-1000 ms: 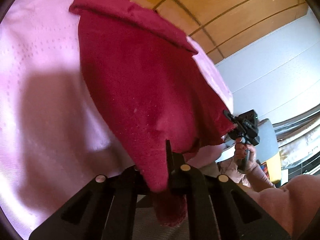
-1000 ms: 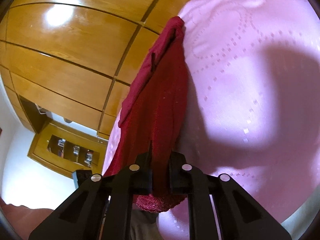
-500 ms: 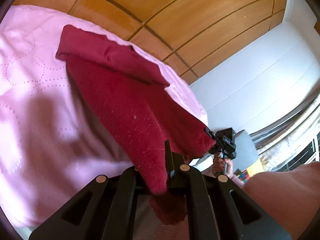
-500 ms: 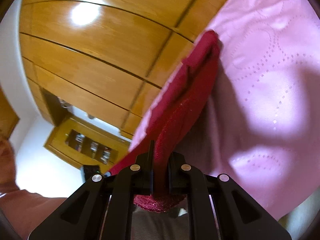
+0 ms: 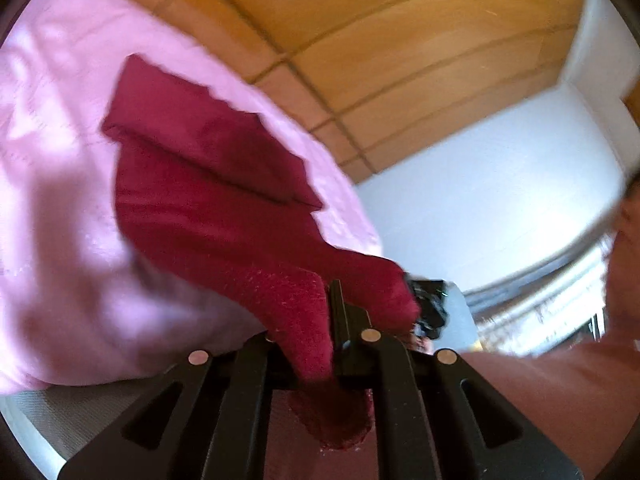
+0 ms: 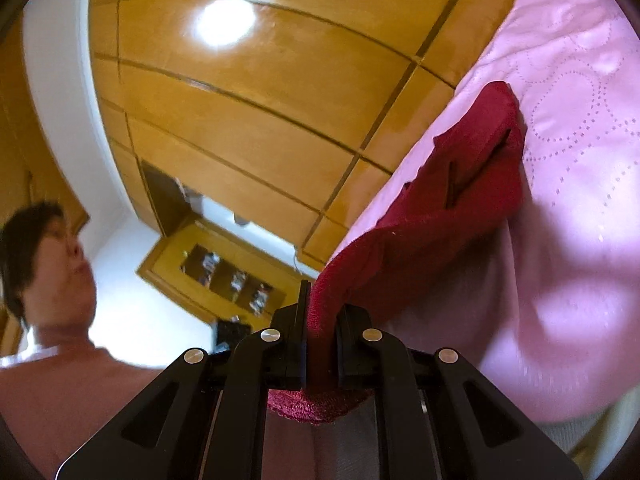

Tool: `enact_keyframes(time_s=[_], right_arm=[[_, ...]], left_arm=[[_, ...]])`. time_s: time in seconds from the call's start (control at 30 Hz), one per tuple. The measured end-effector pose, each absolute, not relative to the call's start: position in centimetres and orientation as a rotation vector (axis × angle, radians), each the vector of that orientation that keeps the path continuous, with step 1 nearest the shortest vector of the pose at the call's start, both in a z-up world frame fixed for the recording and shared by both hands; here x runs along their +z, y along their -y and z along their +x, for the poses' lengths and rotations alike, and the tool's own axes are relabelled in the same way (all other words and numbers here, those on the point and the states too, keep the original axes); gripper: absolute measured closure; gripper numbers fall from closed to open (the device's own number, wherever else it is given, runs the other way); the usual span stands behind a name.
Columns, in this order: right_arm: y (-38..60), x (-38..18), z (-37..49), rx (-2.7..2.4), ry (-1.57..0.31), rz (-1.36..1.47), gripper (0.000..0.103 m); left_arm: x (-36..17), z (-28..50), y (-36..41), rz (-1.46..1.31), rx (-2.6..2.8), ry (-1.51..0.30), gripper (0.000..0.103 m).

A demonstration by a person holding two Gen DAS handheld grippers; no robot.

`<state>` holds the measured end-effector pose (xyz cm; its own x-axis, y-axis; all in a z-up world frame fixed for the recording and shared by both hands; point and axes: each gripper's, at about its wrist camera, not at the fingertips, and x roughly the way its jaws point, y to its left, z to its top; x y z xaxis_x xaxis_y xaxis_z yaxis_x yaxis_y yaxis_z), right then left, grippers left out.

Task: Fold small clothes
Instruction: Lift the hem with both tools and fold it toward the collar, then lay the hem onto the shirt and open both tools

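Observation:
A dark red knit garment (image 5: pixel 208 208) stretches from both grippers out over a pink quilted bedspread (image 5: pixel 60 184). My left gripper (image 5: pixel 326 316) is shut on its near corner, and the cloth hangs down between the fingers. My right gripper (image 6: pixel 320 320) is shut on the other near corner of the same red garment (image 6: pixel 452 188). The garment's far end lies folded over on the bedspread (image 6: pixel 580 168). In the left wrist view the right gripper (image 5: pixel 430 308) shows small beyond the cloth's edge.
Wooden wardrobe panels (image 6: pixel 248 92) rise behind the bed, with a white wall (image 5: pixel 500 200) to the side. A person in a pink top (image 6: pixel 60 380) stands close behind the grippers. A wooden shelf with small items (image 6: pixel 224 276) hangs on the far wall.
Both grippers have risen and tipped upward with the red garment still clamped. Its near edge has lifted off the bedspread, and more wardrobe and wall show in both views.

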<state>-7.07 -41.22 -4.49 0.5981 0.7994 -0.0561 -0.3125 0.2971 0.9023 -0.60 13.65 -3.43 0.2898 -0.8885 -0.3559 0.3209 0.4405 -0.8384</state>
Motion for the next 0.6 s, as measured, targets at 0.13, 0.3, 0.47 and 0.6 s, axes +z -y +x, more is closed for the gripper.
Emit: enact_keyframes(time_s=[0.13, 0.3, 0.47, 0.6], right_arm=[[41.1, -4.4, -2.5, 0.764, -0.557, 1.028, 0.094], [42.1, -3.6, 4.4, 0.706, -0.560, 1.039, 0.094], [42.1, -5.6, 11.7, 0.618, -0.665, 1.113, 0.094], [42.0, -7.9, 15.4, 0.523, -0.749, 1.150, 0.094]], left_arm=[[-4.1, 3.1, -14.3, -0.805, -0.878, -0.918, 0.097], [-4.2, 9.7, -13.8, -0.745, -0.843, -0.893, 0.097], [-5.8, 15.8, -13.2, -0.719, -0.747, -0.927, 0.097], [-8.2, 19.7, -13.2, -0.739, -0.675, -0.977, 0.096]])
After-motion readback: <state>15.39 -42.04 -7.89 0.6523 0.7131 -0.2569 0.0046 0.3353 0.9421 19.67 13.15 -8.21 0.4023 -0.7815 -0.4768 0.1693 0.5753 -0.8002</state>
